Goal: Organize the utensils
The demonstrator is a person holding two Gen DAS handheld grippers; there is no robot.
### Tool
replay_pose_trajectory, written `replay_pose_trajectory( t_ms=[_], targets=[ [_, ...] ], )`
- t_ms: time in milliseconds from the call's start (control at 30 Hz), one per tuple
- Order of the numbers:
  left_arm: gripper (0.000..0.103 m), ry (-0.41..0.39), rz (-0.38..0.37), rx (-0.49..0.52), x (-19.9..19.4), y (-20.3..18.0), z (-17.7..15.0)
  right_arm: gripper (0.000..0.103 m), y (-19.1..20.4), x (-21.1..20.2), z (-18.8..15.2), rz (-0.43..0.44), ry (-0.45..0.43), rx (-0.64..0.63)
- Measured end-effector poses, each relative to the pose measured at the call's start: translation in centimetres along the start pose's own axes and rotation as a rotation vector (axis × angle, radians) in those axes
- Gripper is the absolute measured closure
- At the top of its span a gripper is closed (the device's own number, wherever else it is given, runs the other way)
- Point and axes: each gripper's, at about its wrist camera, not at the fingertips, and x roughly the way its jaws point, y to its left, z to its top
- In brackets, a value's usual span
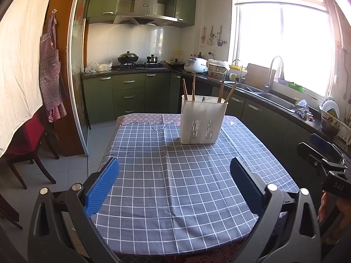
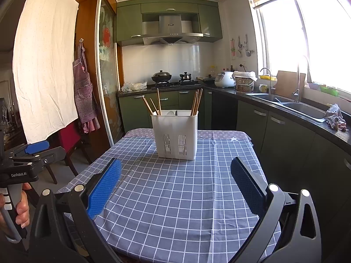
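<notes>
A white slotted utensil holder stands upright at the far middle of the table. Several wooden chopsticks stick up from its compartments, and a dark utensil tip and a white spoon show inside. My left gripper is open and empty above the near part of the table, well short of the holder. My right gripper is open and empty, also near the front edge. Each gripper shows at the side of the other's view: the right, the left.
A grey checked tablecloth covers the table. A red chair stands left of the table. Green cabinets, a hob with pots and a counter with a sink run behind and along the right.
</notes>
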Motion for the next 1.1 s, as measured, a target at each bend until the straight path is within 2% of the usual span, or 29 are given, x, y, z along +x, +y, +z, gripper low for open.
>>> replay_pose_trajectory(
  t_ms=[1100],
  targets=[
    [0.007,0.026,0.016,-0.023,0.76,0.08,-0.1,0.005,0.08,0.37,-0.29,0.0,0.01,-0.003]
  ],
)
